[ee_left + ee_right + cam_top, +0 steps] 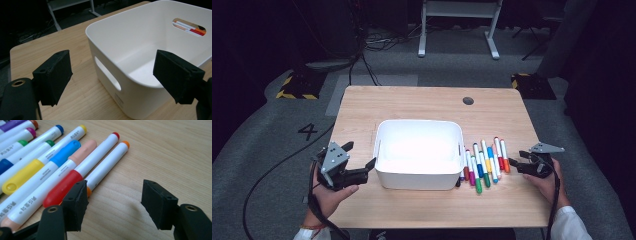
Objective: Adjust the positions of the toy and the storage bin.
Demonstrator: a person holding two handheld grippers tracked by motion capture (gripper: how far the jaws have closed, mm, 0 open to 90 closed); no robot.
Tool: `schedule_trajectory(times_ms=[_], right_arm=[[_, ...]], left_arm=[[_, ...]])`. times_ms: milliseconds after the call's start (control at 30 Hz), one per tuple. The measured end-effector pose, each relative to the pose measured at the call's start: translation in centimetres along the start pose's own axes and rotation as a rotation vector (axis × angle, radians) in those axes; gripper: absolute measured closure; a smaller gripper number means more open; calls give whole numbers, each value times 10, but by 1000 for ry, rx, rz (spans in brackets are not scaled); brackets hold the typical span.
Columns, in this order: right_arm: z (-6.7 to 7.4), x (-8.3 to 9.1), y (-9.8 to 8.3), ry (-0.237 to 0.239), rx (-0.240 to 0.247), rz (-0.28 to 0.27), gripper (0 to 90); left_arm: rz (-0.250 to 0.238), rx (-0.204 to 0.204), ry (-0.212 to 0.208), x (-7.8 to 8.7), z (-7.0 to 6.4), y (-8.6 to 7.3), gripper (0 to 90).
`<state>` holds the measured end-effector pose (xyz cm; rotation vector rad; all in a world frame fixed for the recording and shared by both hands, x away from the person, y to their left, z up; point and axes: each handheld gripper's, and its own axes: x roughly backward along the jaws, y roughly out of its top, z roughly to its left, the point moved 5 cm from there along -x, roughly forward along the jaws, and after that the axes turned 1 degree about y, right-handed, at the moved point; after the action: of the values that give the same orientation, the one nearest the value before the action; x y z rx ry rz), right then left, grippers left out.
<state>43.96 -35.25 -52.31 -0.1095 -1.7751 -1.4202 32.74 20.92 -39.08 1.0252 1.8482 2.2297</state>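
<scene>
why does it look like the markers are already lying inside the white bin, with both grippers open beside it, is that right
Not quite. The white bin is empty, as the high view and the left gripper view show. The markers lie on the table just right of it. The rest holds: the left gripper and the right gripper are both open, holding nothing.

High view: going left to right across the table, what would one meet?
Left gripper, jaws open → white bin → row of markers → right gripper, jaws open at the orange-capped marker, the last in the row.
</scene>
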Motion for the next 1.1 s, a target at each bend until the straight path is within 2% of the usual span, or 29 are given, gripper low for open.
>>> schedule_trajectory(times_ms=[67,133,200,267,300,333,400,467,500,533,600,667,733,800,867,900,967,1033,1067,1100], right_arm=[[-1,2,2,-1,-6,-6,381],[-1,3,3,1,-13,-11,382],[0,3,3,-1,-21,-18,381],[-1,4,3,0,-16,-19,381],[0,5,4,4,-28,-27,382],[0,5,4,4,-28,-27,382],[1,7,6,6,-22,-42,388],[4,9,8,18,-38,-58,396],[5,10,8,22,-39,-58,399],[6,10,8,27,-29,-54,401],[9,10,8,29,-31,-49,414],[12,9,6,38,-9,-36,416],[13,5,2,37,-13,-9,453],[11,3,-2,29,-26,10,477],[9,2,-4,24,-36,16,488],[6,1,-9,7,-34,39,515],[5,3,-12,-5,-34,34,542],[3,5,-14,-32,-33,34,615],[3,5,-14,-32,-33,34,615],[4,5,-14,-34,-42,27,637]], left_arm=[[6,-14,-11,3,2,-7,155],[23,-50,-1,5,3,-15,155],[48,-82,-8,6,3,-26,155],[65,-94,-7,6,4,-36,156],[100,-93,-14,3,7,-50,156],[100,-93,-14,3,7,-50,156],[143,-83,-31,-4,9,-68,156],[177,-73,-43,-13,11,-82,157],[201,-64,-44,-22,12,-90,157],[241,-70,-30,-29,13,-96,159],[282,-64,-43,-42,13,-106,159],[310,-69,-55,-52,12,-111,165],[331,-86,-76,-60,10,-115,165],[340,-84,-102,-67,7,-118,160],[347,-91,-100,-70,6,-119,160],[349,-91,-99,-71,6,-120,159],[352,-91,-108,-73,5,-121,159],[363,-94,-109,-77,5,-125,158],[363,-94,-109,-77,5,-125,155],[356,-74,-121,-78,4,-125,155]])
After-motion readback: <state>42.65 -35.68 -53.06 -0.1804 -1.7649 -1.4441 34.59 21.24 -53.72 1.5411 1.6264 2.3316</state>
